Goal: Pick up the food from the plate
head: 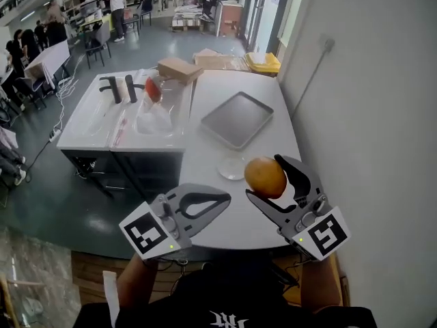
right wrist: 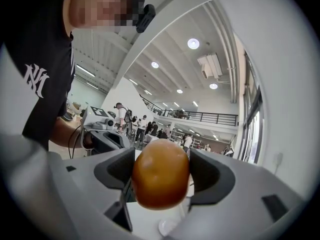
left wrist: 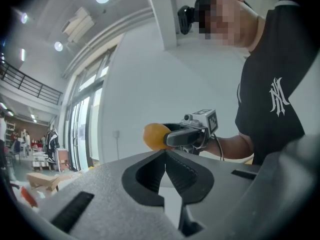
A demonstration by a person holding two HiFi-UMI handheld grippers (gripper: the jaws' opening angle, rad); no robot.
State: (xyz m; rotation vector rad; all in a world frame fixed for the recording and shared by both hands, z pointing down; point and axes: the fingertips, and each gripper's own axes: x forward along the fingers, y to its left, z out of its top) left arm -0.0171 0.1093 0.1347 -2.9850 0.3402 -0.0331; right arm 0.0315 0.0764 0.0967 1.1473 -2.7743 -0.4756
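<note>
An orange-brown round food item (head: pixel 265 177) hangs above the white table, clamped between the jaws of my right gripper (head: pixel 268 178); it fills the middle of the right gripper view (right wrist: pixel 160 180) and shows far off in the left gripper view (left wrist: pixel 156 136). Below and left of it a small clear plate (head: pixel 232 169) lies bare on the table; its edge shows under the food (right wrist: pixel 169 227). My left gripper (head: pixel 226 200) is held near the table's front edge, jaws shut with nothing between them (left wrist: pixel 165 151).
A grey metal tray (head: pixel 237 119) lies on the white round table (head: pixel 212 203) beyond the plate. A white sink unit (head: pixel 126 111) with black taps and a red item stands to the left. A wall runs along the right. Cardboard boxes (head: pixel 181 68) sit behind.
</note>
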